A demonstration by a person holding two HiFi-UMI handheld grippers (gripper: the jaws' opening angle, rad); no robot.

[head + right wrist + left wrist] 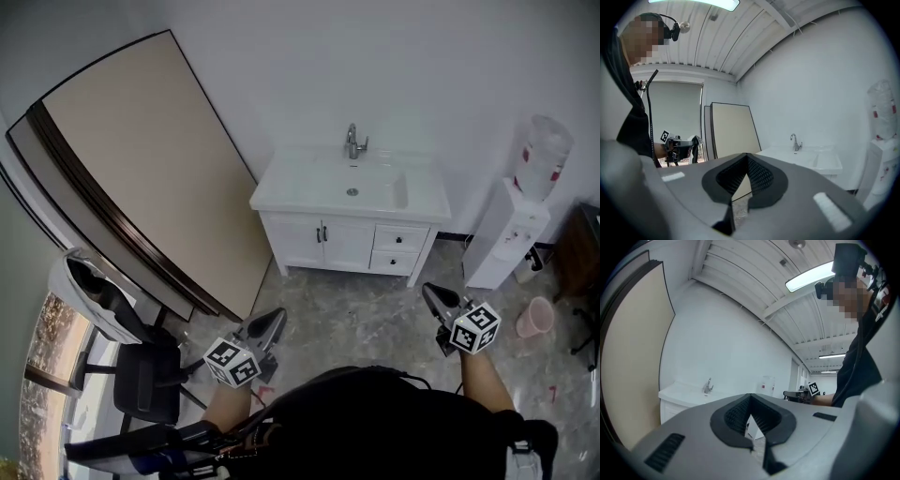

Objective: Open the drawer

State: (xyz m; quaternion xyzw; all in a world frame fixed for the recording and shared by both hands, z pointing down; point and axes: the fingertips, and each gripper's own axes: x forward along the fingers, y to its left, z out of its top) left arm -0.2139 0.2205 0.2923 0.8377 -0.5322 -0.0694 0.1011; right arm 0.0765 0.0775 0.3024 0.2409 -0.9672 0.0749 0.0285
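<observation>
A white vanity [319, 242] with a sink and a faucet [353, 142] stands against the far wall. Its two small drawers, an upper one [401, 239] and a lower one [394, 262], sit at the right of the double doors, and both are closed. My left gripper [277, 317] and my right gripper [429, 291] hover over the floor well short of the vanity, each shut on nothing. In the left gripper view the shut gripper [750, 397] points past the vanity [675, 399]. The right gripper [747, 156] has the sink counter [811, 157] to its right.
A large beige board [141, 169] leans on the left wall. At the right stand a white water dispenser [511, 234] and a pink bucket [536, 317]. A black chair [145, 380] is at my near left. Marbled floor lies between me and the vanity.
</observation>
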